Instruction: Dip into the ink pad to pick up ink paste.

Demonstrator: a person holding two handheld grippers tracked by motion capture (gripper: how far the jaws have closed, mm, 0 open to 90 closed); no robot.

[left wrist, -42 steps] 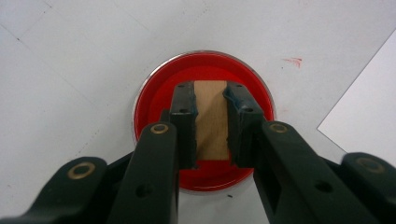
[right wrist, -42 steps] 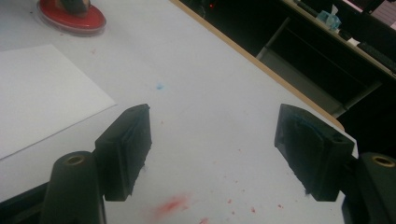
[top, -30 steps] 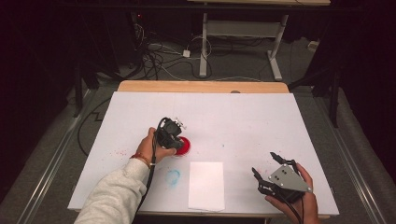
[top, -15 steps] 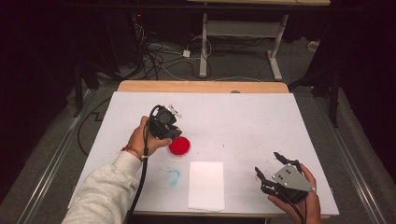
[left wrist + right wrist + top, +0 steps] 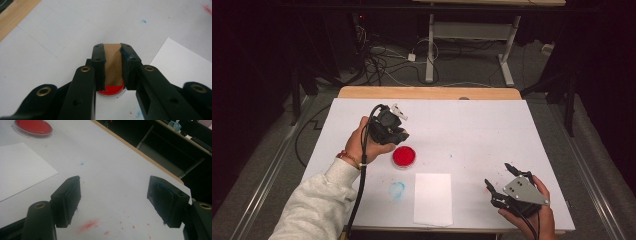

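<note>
My left gripper [image 5: 391, 128] is held a little above the white table, up and left of a round red dish [image 5: 404, 156]. Its jaws are shut on a brown wooden block [image 5: 113, 62], which stands upright between them. In the left gripper view the red dish [image 5: 111, 90] shows just under the block's lower end. A white sheet of paper [image 5: 433, 198] lies near the front edge. My right gripper [image 5: 497, 175] rests at the front right with its jaws wide apart, and my right gripper [image 5: 117, 200] holds nothing.
A blue smear [image 5: 397, 189] marks the table left of the paper. Red smudges [image 5: 88, 225] and a blue dot [image 5: 82, 164] lie near the right gripper. A wooden strip [image 5: 427, 93] runs along the far edge. Cables and desk legs stand beyond.
My left gripper has lifted off the red dish and moved up and left with the brown block, which uncovers the dish. The right gripper has barely shifted.
</note>
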